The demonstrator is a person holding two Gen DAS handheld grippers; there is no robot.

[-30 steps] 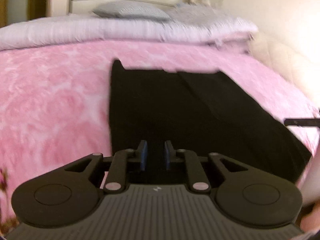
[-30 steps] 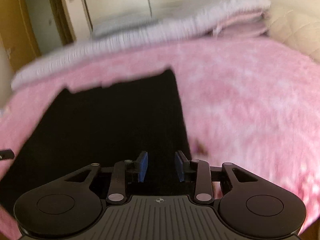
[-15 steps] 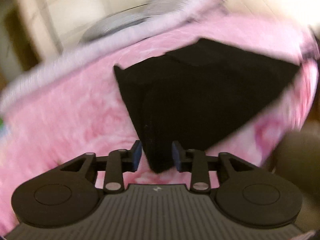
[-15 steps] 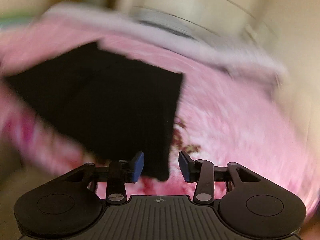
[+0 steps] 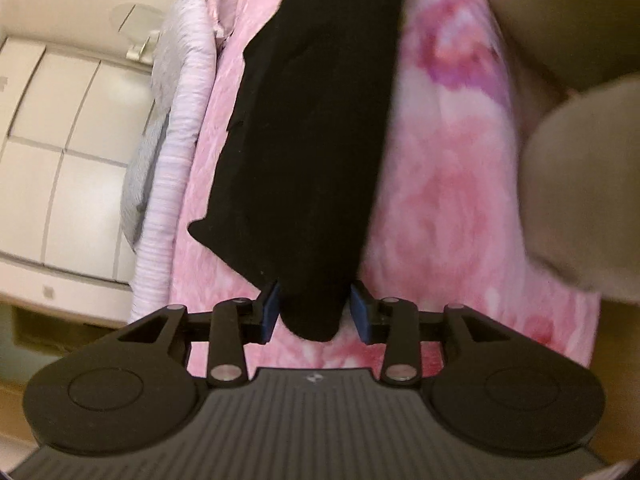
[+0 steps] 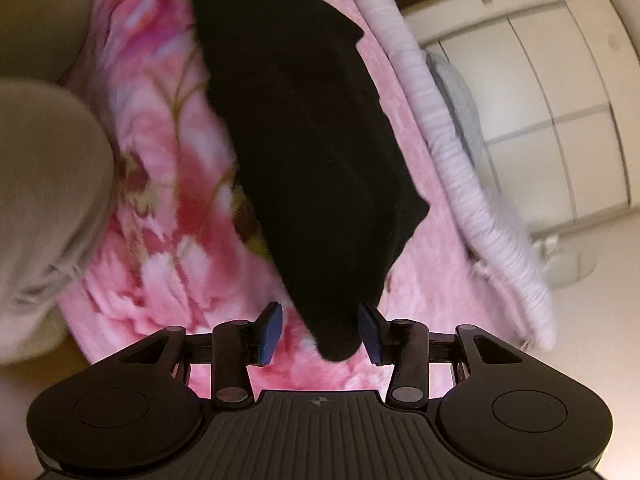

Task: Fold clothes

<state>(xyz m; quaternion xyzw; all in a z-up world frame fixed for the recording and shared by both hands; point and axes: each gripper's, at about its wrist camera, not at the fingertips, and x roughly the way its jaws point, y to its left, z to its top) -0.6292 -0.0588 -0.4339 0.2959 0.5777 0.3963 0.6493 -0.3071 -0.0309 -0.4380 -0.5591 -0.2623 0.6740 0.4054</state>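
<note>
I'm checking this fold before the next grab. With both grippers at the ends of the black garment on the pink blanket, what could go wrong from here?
1. The left gripper is opening, with a corner of the black garment between its blue pads but ungripped; closing now may pinch only some layers.
2. The right gripper sits off-centre on its corner and could miss it.
3. The fluffy pink blanket lies directly beneath and may get snagged.

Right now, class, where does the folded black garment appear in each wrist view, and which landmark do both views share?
Left wrist: the black garment runs from top centre down to a corner between the jaws.
Right wrist: the black garment runs from the top, left of centre, down to a corner between the jaws.
Shared landmark: the pink floral blanket beneath it.
</note>
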